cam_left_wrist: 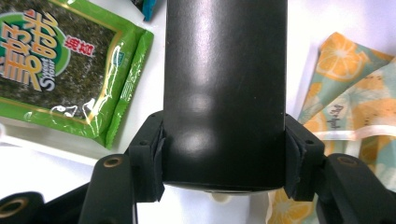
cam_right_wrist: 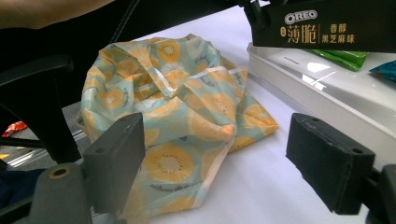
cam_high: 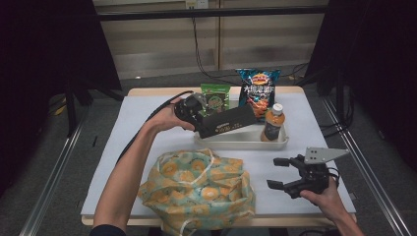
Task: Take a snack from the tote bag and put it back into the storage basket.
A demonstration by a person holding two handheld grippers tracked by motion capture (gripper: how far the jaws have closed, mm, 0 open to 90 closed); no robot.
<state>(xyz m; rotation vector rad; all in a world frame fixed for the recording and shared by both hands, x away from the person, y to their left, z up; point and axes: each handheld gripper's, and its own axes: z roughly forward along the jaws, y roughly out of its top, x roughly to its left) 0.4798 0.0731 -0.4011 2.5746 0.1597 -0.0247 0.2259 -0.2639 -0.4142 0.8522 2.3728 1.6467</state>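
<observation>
A long black Oreo box (cam_high: 228,122) hangs level just above the white tray (cam_high: 246,144), and my left gripper (cam_high: 201,124) is shut on its left end. In the left gripper view the two pads (cam_left_wrist: 152,158) press on both sides of the box (cam_left_wrist: 224,93). My right gripper (cam_high: 273,172) rests near the table's front right with its jaws wide apart and nothing between them. In the right gripper view this gripper (cam_right_wrist: 215,163) faces a crumpled cloth bag (cam_right_wrist: 173,116) printed with orange slices, with the box (cam_right_wrist: 322,28) and the tray (cam_right_wrist: 327,93) beyond it.
A bottle with a white cap (cam_high: 273,123) stands in the tray's right end. Behind the tray stand a green seaweed pack (cam_high: 216,98) and a blue chips bag (cam_high: 258,91). The cloth bag (cam_high: 196,189) lies at the front middle of the white table cover.
</observation>
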